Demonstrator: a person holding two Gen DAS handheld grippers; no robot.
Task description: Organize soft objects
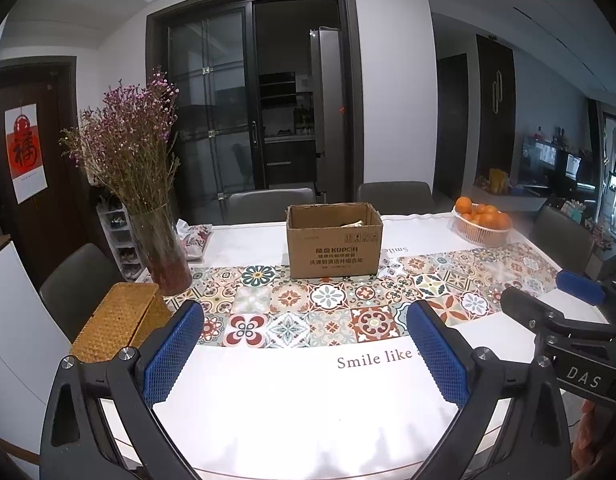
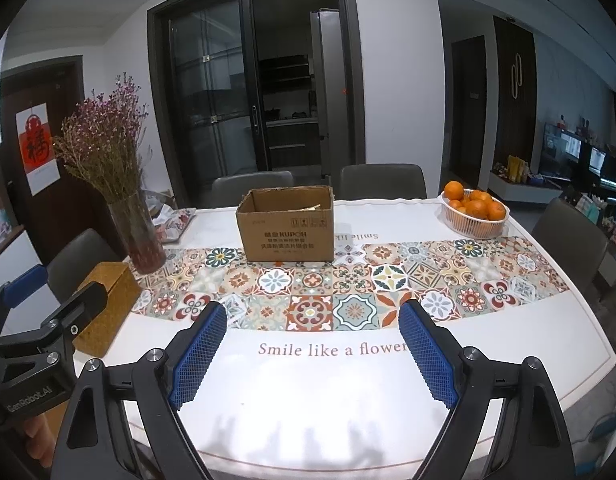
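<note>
An open brown cardboard box (image 1: 334, 240) stands at the middle of the table, also in the right wrist view (image 2: 285, 224); something pale shows inside it. A floral soft item (image 1: 195, 238) lies at the far left behind the vase, also in the right wrist view (image 2: 175, 220). My left gripper (image 1: 305, 320) is open and empty over the near table edge. My right gripper (image 2: 312, 320) is open and empty beside it, to its right. Each gripper shows at the edge of the other's view.
A glass vase of dried flowers (image 1: 159, 252) and a woven box (image 1: 119, 320) stand at the left. A basket of oranges (image 1: 482, 222) sits at the far right. Grey chairs (image 1: 267, 204) surround the table with its tiled runner (image 1: 328, 300).
</note>
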